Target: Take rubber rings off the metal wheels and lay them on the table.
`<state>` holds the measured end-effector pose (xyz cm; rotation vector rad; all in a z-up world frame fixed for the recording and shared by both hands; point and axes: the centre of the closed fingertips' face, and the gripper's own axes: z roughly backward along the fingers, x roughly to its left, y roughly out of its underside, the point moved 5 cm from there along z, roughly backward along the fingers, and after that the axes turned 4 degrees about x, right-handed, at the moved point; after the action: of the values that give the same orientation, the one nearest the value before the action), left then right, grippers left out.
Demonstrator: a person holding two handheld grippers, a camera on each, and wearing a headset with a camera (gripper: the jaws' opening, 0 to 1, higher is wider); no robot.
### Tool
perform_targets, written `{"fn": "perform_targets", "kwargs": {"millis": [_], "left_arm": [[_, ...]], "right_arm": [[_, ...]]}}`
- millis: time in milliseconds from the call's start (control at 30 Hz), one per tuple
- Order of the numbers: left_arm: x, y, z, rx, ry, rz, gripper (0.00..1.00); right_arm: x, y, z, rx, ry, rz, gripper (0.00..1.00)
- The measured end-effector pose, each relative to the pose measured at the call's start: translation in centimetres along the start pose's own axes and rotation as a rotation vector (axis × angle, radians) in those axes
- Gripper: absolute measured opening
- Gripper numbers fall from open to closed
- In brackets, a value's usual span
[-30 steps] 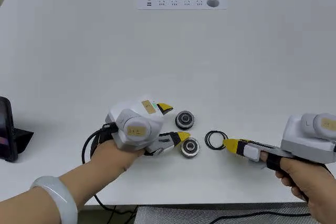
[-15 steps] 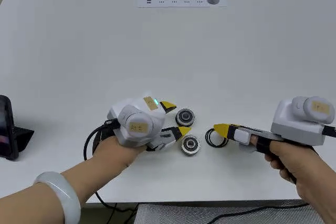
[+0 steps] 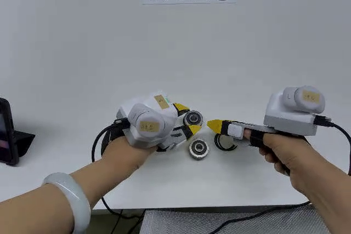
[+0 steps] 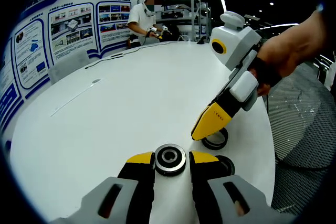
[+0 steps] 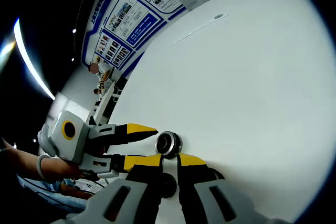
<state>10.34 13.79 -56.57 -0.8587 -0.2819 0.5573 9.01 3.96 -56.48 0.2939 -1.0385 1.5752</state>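
While the left gripper [image 4: 169, 164] clamps the far wheel [image 4: 169, 157] on the table [image 3: 164, 53], the right gripper [image 3: 214, 126], jaws together and empty, points left at it from just beside; loose rings [image 3: 225, 142] lie nearer.

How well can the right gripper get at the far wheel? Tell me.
Probably yes: the right gripper points at the far wheel with bare table between. The left gripper holds its sides, leaving the facing edge free.
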Motion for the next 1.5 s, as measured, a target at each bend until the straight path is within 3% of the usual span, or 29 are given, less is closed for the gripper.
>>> {"fn": "perform_targets", "kwargs": {"millis": [867,1500], "left_arm": [[0.2,0.3,-0.4,0.034,-0.001,0.017,0.14],[0.2,0.3,-0.5,0.041,0.006,0.002,0.14]], "right_arm": [[-0.2,-0.1,-0.9,-0.008,-0.017,-0.067,0.12],[-0.6,-0.2,-2.4,0.003,-0.036,-0.112,0.18]]}}
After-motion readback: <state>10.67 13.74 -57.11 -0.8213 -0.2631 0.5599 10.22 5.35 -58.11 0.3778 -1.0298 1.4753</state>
